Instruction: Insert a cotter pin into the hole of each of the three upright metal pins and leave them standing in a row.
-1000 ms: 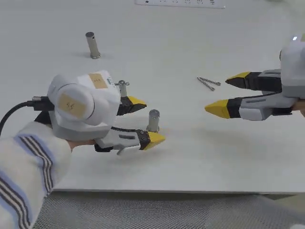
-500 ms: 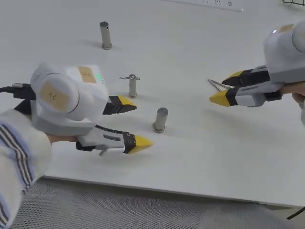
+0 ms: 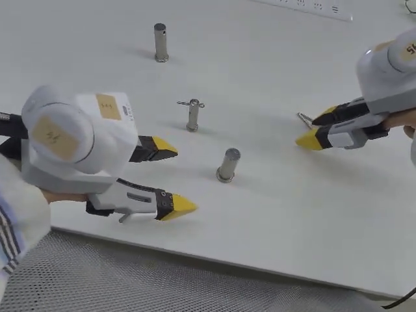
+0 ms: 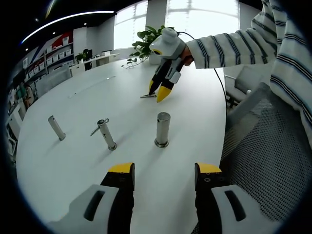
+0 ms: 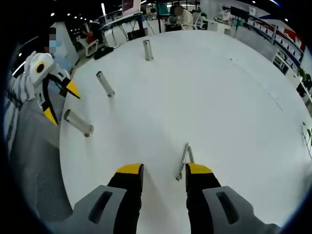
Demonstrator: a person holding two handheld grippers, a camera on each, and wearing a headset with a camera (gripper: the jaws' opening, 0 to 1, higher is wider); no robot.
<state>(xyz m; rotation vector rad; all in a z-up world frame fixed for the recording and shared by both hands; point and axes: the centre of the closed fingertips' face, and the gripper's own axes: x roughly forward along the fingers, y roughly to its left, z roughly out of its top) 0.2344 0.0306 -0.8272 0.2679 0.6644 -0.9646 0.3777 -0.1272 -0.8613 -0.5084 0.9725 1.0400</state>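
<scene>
- Fingers (image 4: 121, 176) of the left gripper (image 3: 177, 175) are standing apart, holding nothing, near the worktop's (image 3: 273, 58) front edge.
- Right gripper (image 5: 164, 169) is hovering, jaws parted, around loose cotter pins (image 5: 184, 161) lying toward the right side.
- Three metal pins (image 3: 228, 164) are standing mid-worktop, the middle pin (image 3: 193, 118) carrying a cotter pin (image 3: 190, 103).

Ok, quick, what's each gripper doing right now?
Left gripper: open, empty.
Right gripper: open, tips at the loose cotter pins, nothing gripped.
</scene>
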